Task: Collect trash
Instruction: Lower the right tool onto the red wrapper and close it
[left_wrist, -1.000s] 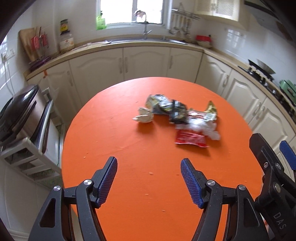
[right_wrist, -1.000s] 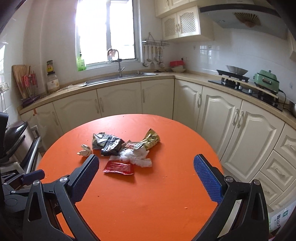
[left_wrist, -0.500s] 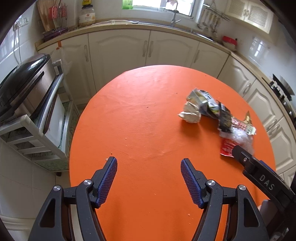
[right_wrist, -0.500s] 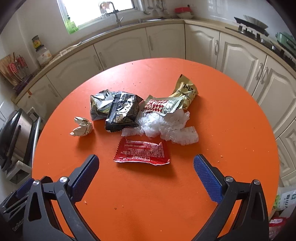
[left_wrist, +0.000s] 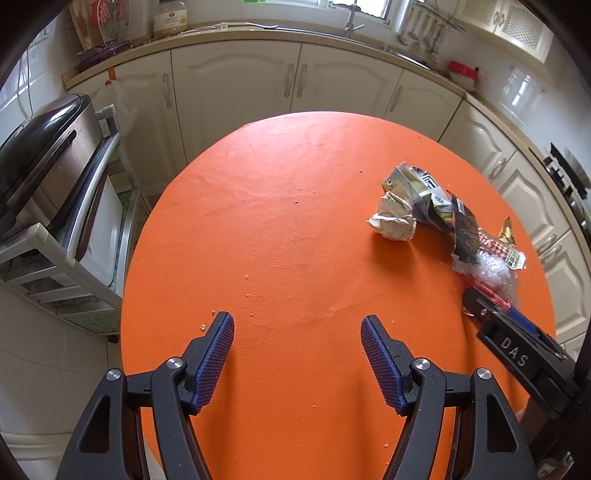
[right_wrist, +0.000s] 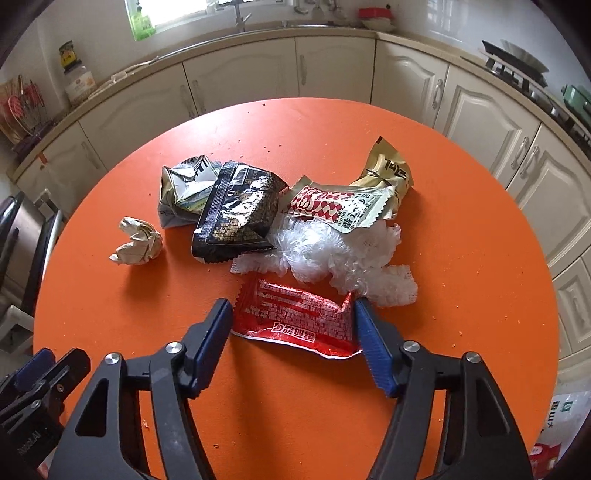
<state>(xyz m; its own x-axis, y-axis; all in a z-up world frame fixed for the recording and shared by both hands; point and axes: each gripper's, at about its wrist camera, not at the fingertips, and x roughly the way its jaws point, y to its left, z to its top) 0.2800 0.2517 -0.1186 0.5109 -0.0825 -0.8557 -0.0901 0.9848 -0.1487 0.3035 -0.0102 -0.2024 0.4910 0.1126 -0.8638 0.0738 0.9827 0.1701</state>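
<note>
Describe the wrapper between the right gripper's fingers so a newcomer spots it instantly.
On the round orange table, find the trash pile. At its near edge, beside crinkled clear plastic, lies the flat red foil wrapper: the only all-red piece, with white print.

Left gripper (left_wrist: 297, 354) black angular frame, blue ribbed pads, silver screws, right gripper (right_wrist: 291, 336) alike, white "DAS" lettering on its side

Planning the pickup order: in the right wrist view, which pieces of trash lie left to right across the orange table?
Crumpled beige paper ball → shiny black foil packet → red-and-white checkered sachet → gold foil wrapper.
</note>
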